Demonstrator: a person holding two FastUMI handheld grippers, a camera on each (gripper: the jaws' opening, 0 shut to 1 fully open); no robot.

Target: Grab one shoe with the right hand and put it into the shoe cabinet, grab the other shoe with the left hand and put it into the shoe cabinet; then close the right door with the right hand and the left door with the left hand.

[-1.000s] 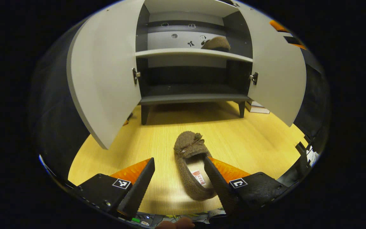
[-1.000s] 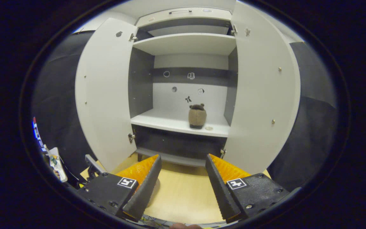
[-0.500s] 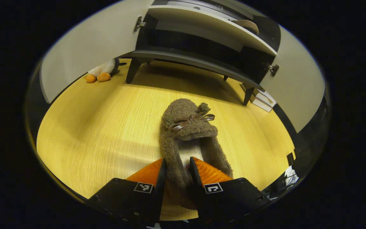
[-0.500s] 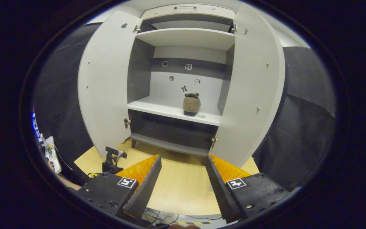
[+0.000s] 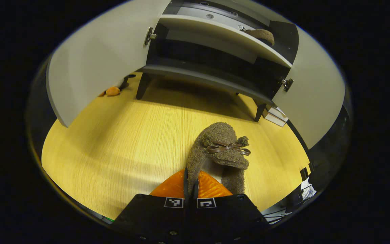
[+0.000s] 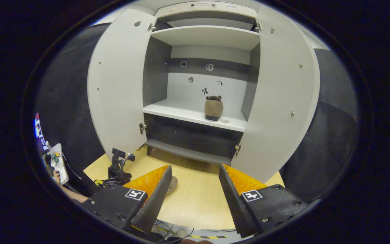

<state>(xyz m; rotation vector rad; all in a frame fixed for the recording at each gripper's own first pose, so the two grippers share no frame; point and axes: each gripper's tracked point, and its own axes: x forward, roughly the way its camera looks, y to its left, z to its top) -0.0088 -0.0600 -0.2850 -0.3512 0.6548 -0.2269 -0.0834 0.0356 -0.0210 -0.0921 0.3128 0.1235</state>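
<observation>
The left tool (image 5: 191, 189) is seen clamped on the side wall of a brown fleece shoe (image 5: 219, 154), near its heel, with both fingers pressed together on the fabric. The shoe's long axis runs straight ahead of the tool, the bow-trimmed toe pointing up and slightly right toward the open shoe cabinet (image 5: 215, 64). Whether the sole is clear of the wooden floor (image 5: 120, 142) cannot be told.

The cabinet stands well apart from the held shoe, ahead and above, both doors swung wide. On its white middle shelf (image 6: 188, 113) the other shoe (image 6: 214, 107) is already set, upright on its sole at the right-hand side, toe toward the back wall. The bare stretch of shelf lies to the left of it, the side nearer the left tool, so the coming carry is judged to be a lift forward and upward, with the toe led in first beside its mate.

The right tool (image 6: 193, 203) is held back from the cabinet with its fingers spread wide and nothing between them, facing the right door (image 6: 283, 101), which it is judged better placed to reach than the left door (image 6: 117, 91).
</observation>
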